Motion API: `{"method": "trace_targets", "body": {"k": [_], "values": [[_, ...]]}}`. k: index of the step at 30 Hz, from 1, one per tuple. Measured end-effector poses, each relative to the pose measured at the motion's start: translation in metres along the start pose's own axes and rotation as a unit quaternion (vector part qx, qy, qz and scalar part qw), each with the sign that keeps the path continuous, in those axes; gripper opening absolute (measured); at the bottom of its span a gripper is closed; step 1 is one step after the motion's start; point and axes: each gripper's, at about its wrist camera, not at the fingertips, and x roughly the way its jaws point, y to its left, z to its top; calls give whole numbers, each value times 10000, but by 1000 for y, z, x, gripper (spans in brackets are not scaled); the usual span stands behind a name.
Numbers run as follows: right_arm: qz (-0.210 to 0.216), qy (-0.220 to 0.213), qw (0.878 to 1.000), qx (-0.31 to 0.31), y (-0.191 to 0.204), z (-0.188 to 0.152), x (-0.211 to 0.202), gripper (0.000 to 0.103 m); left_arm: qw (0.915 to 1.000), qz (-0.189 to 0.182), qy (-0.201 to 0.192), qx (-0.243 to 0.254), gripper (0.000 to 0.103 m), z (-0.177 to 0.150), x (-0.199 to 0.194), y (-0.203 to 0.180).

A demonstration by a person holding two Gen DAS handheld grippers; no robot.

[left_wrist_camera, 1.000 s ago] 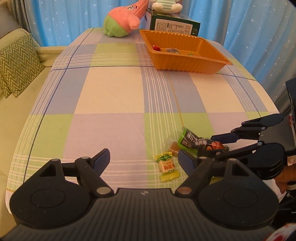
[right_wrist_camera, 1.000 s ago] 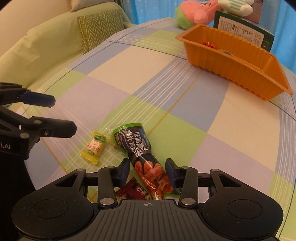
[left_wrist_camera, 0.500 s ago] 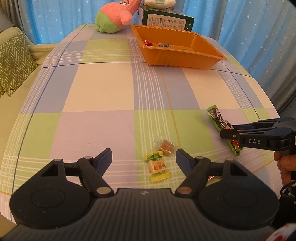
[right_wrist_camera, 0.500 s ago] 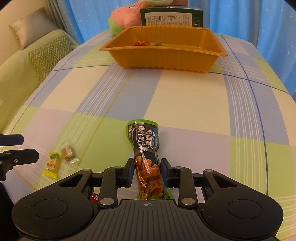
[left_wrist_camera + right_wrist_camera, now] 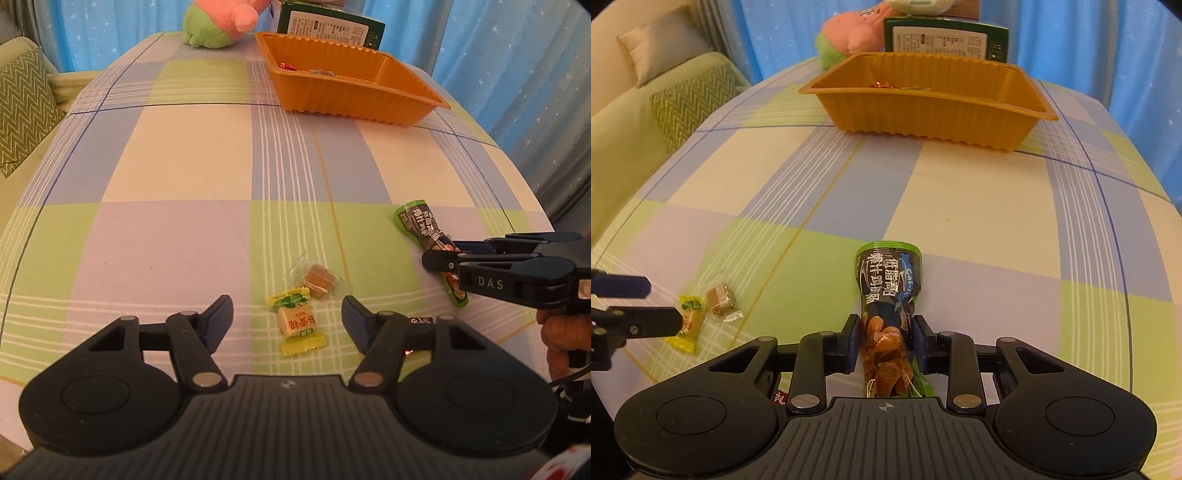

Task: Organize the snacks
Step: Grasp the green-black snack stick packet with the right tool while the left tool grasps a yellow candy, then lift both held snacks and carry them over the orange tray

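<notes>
Now, starting at my left: my left tool [image 5: 287,317] hangs low over the desk [image 5: 184,166] with its fingers spread wide and nothing between them. The yellow candy [image 5: 297,322] lies right in that gap, and the clear-wrapped brown candy [image 5: 320,279] sits just beyond it, touching or nearly touching its green end. My worry here is that if I close on the yellow one, a finger may catch the crinkly edge of the brown one and drag it along or flick it aside. A flat wrapper on cloth can also slip out of a pinch if I come down too shallow.

Further right, my right tool [image 5: 885,343] is pressed in on the long sausage snack packet [image 5: 888,288], gripping it at the clear, filled part while the green-and-black printed end sticks out ahead. I cannot tell whether that end rests on the cloth or hangs just above it. The film looks slick and the grip is near one end, so I judge the packet could droop, swing or slide out on the way.

The orange tray [image 5: 923,114] stands well apart at the far side, already holding a few small sweets. Its wall is tall; a drooping packet tip could snag the near rim and be knocked loose.
</notes>
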Motion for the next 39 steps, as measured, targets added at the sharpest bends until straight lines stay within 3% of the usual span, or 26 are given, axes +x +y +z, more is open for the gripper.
{"method": "trace_targets", "body": {"k": [4, 8, 14, 39], "values": [[-12, -95, 9996, 263, -5, -4, -8, 30, 9999, -12, 63, 112, 42, -1, 8, -7], [-35, -181, 9990, 414, -10, -5, -15, 30, 9997, 85, 83, 205, 37, -5, 14, -16], [-59, -275, 9984, 494, -14, -4, -22, 30, 9988, 364, 13, 342, 19, -12, 18, -20], [-85, -659, 9944, 820, -8, 4, -82, 30, 9990, 123, -416, 123, 18, 15, -33, -40]]}}
